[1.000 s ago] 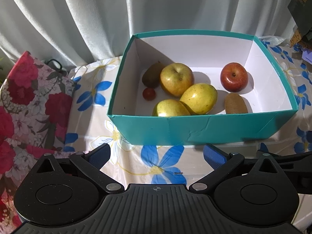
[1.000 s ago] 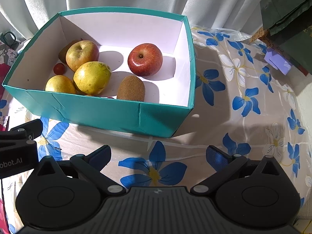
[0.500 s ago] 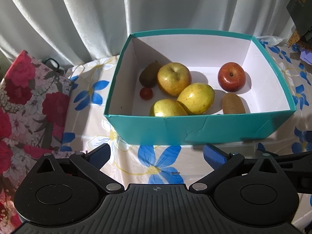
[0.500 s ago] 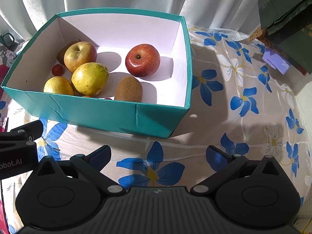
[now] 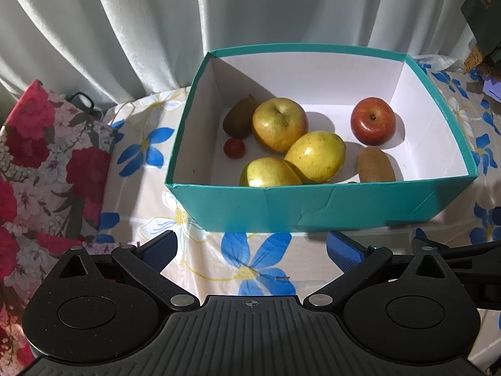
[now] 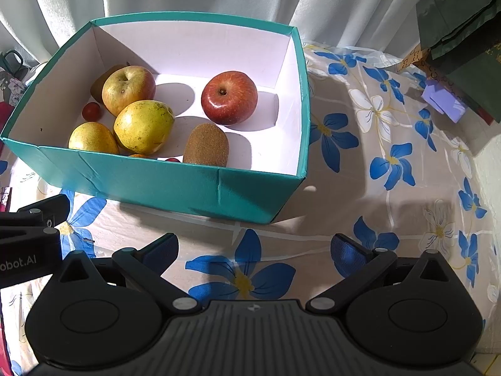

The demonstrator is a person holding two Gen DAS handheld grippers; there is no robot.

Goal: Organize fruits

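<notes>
The one readable text is "obot.AI" in white letters, cut off at the frame's left edge, on the black body of the left gripper (image 6: 29,250) seen in the right wrist view. Small print on the box's (image 5: 440,108) right rim is too small to read.

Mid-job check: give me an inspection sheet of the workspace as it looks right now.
Surface: flowered tablecloth, sunlit.
Job's things: teal box holding red apple, yellow apple, two yellow fruits, two kiwis, cherry tomato.
Clutter: purple paper, dark green books at far right.
Grippers: left gripper and right gripper, jaws open, empty, short of the box.
Cables: nothing seen.
Surroundings: white curtain; red floral cloth at left.
</notes>
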